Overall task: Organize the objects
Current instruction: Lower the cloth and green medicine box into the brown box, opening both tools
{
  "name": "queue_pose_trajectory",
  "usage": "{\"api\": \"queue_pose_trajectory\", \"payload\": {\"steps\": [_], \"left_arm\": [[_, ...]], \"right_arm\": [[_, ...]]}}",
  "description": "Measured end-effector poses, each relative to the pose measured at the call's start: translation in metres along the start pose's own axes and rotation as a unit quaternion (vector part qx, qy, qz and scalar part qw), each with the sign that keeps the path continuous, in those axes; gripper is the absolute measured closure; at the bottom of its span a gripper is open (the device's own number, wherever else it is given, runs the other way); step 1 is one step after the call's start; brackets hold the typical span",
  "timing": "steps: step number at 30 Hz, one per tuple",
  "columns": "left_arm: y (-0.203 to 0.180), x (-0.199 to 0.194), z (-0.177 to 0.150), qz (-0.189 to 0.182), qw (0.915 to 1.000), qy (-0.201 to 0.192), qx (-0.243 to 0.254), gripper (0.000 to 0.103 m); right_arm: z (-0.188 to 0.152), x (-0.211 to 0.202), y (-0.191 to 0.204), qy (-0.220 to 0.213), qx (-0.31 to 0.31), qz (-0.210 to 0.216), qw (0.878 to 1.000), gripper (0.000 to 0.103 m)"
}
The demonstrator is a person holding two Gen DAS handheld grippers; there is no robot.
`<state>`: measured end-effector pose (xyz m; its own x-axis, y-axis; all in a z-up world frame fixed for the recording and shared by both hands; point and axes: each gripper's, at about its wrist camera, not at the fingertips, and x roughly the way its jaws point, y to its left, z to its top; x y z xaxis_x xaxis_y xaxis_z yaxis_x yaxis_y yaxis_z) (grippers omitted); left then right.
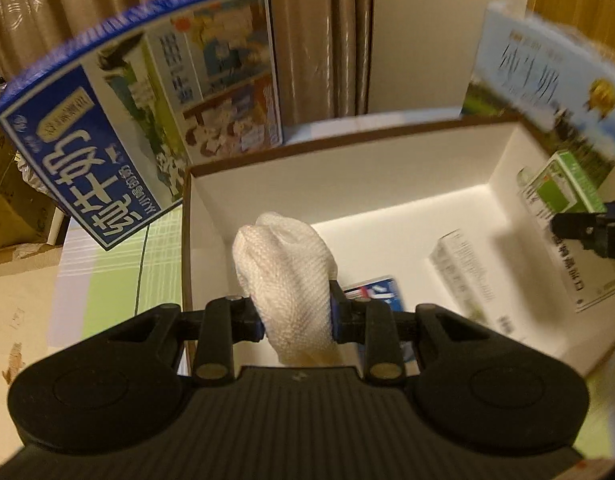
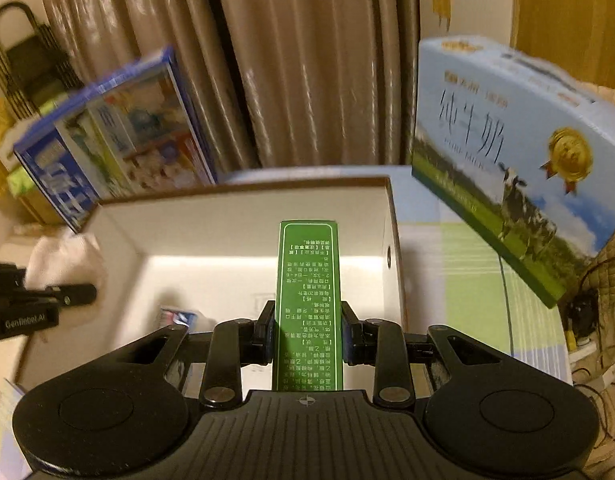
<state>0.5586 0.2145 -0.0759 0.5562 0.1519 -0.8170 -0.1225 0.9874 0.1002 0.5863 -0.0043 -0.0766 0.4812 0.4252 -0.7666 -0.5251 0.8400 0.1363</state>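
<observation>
My left gripper point(image 1: 295, 316) is shut on a rolled white mesh cloth point(image 1: 283, 264) and hangs over the near left part of an open white box point(image 1: 347, 168) with a brown rim. On the box floor lie a small blue-and-white pack point(image 1: 377, 290) and a pale carton point(image 1: 463, 264). My right gripper point(image 2: 307, 332) is shut on a slim green box point(image 2: 307, 264) with white print, held upright above the same white box point(image 2: 227, 220). Each gripper shows at the edge of the other's view: the right gripper point(image 1: 587, 232) with its green box point(image 1: 563, 200), the left gripper point(image 2: 67, 296) with the cloth point(image 2: 63, 256).
A large blue milk carton point(image 1: 139, 120) leans at the back left and a light-blue milk carton point(image 2: 519, 152) stands at the back right, both close to the box. Curtains point(image 2: 307, 80) hang behind. The box rests on a green-checked cover point(image 2: 467, 280). Cables point(image 2: 587, 320) lie at the far right.
</observation>
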Motion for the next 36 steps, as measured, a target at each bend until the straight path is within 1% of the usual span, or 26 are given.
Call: {"api": "queue_pose_trajectory", "payload": {"steps": [5,12,14,17,20,22,26,29,31,33,36], "left_arm": [[0.002,0.029,0.004,0.012,0.9996,0.022,0.017,0.078],[-0.001,0.053,0.006,0.024,0.9979,0.042,0.043,0.077],[0.0,0.056,0.006,0.026,0.9978,0.043,0.045,0.075],[-0.001,0.054,0.006,0.025,0.9979,0.034,0.05,0.073],[-0.001,0.051,0.007,0.019,0.9983,0.028,0.048,0.067],[-0.001,0.049,0.009,0.02,0.9985,0.022,0.046,0.057],[0.0,0.039,0.007,0.019,0.9987,0.013,0.044,0.056],[0.005,0.03,0.004,0.013,0.9993,0.008,0.033,0.049],[0.009,0.021,0.002,0.008,0.9997,0.002,0.024,0.043],[0.014,0.01,-0.001,0.003,0.9999,-0.006,0.014,0.04],[0.019,-0.009,-0.008,-0.009,0.9999,-0.014,-0.004,0.032]], "right_arm": [[-0.001,0.023,0.003,0.019,-0.015,-0.017,1.0,0.076],[0.0,0.042,0.005,0.03,-0.028,-0.029,0.999,0.076],[0.0,0.044,0.006,0.031,-0.034,-0.031,0.998,0.076],[0.001,0.048,0.007,0.037,-0.034,-0.029,0.998,0.076],[0.001,0.051,0.008,0.039,-0.036,-0.03,0.998,0.076],[0.001,0.052,0.008,0.04,-0.037,-0.03,0.998,0.076],[0.004,0.049,0.007,0.031,-0.032,-0.03,0.999,0.075],[0.007,0.043,0.005,0.021,-0.02,-0.019,0.999,0.075],[0.009,0.035,0.004,0.015,-0.014,-0.003,1.0,0.075],[0.007,0.023,0.004,0.008,-0.01,0.008,1.0,0.074],[0.001,0.004,0.005,-0.001,-0.008,0.021,1.0,0.07]]}}
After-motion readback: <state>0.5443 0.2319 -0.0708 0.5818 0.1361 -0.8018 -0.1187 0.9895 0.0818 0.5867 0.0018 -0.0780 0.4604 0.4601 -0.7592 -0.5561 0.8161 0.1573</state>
